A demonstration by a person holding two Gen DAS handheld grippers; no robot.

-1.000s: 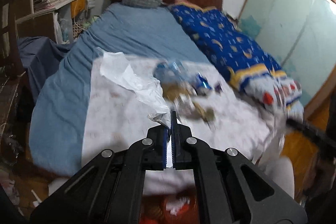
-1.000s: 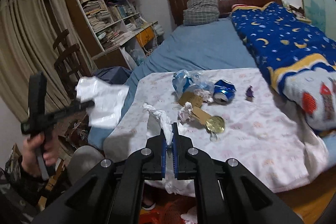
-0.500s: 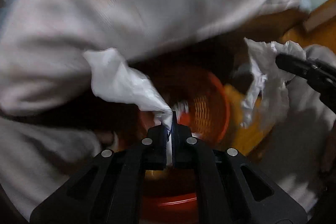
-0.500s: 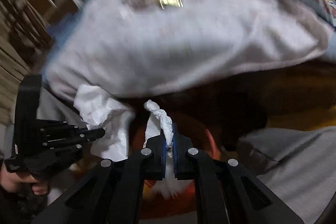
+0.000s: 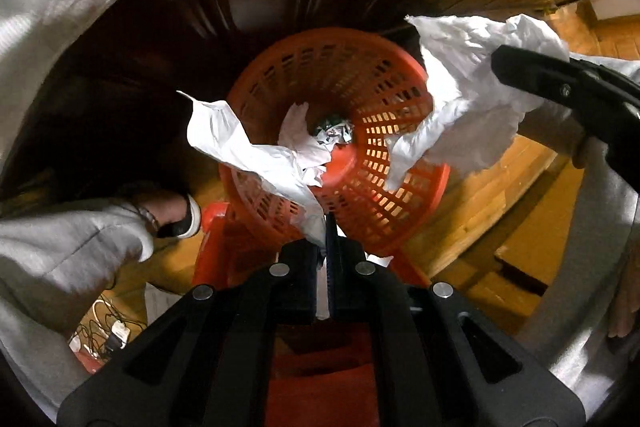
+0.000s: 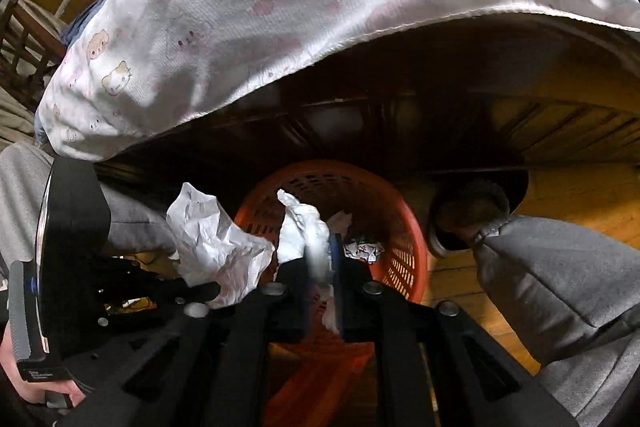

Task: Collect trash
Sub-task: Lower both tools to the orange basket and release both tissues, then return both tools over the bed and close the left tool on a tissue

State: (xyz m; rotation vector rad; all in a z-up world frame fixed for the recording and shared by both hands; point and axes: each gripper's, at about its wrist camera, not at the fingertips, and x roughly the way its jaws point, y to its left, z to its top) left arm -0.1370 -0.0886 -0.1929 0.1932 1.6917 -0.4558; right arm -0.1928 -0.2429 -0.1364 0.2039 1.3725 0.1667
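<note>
An orange slotted basket [image 5: 400,131] stands on the floor under both grippers, with crumpled paper [image 5: 332,133] at its bottom. My left gripper [image 5: 326,223] points down over its near rim, shut on a corner of a white crumpled sheet [image 5: 240,147] that hangs over the basket's left side. In the right wrist view my right gripper [image 6: 320,247] hovers over the same basket [image 6: 400,239]; its jaws are opening, with a blurred white tissue [image 6: 298,231] loose between them. The left gripper [image 6: 212,291] and its sheet [image 6: 216,243] show at the left there.
A dark wooden bed end rises behind the basket, draped with a white cartoon-print cloth [image 6: 280,7]. Grey-trousered legs [image 6: 560,287] flank the basket, one shoe [image 5: 180,219] at its left. The wooden floor [image 5: 480,207] holds a red frame [image 5: 216,239] and cables [image 5: 108,331].
Both grippers dropped from above the bed and tipped down over the basket. The right jaws have come apart around the tissue; the left still clamps its sheet.
</note>
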